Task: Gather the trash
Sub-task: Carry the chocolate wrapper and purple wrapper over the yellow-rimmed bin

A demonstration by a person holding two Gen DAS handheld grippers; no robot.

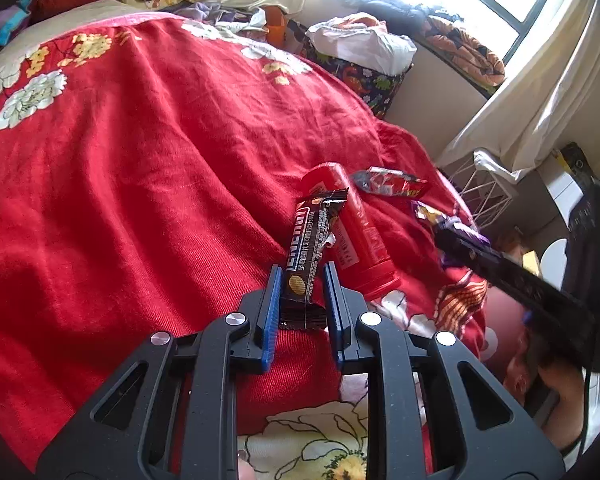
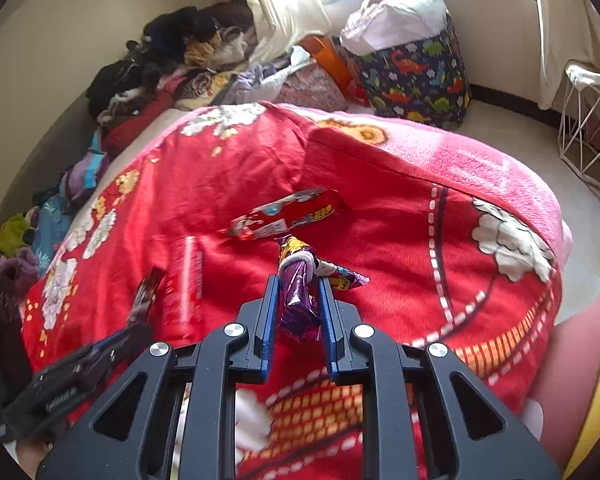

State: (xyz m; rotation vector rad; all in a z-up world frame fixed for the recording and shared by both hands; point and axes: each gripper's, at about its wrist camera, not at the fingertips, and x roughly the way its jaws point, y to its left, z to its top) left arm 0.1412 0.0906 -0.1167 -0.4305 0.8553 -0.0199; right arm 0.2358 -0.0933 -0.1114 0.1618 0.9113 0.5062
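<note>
Your left gripper [image 1: 300, 280] has its jaws closed on the near end of a dark brown snack wrapper [image 1: 309, 254], which runs away from the jaws toward 12 o'clock. Touching that wrapper at 1 o'clock lies a red tube [image 1: 350, 232], and beyond it at 2 o'clock a crumpled red wrapper [image 1: 388, 182].

Your right gripper [image 2: 296, 280] has its jaws pinched on a purple foil wrapper [image 2: 298, 296], whose far end sticks out toward 12 o'clock. The crumpled red wrapper [image 2: 288, 216] lies near it at 12 o'clock, apart from the purple one.

All of this trash rests on the bed's red flowered blanket [image 1: 140, 180]. A white wire basket [image 2: 588, 136] stands on the floor at 2 o'clock in your right view, well apart from the bed.
</note>
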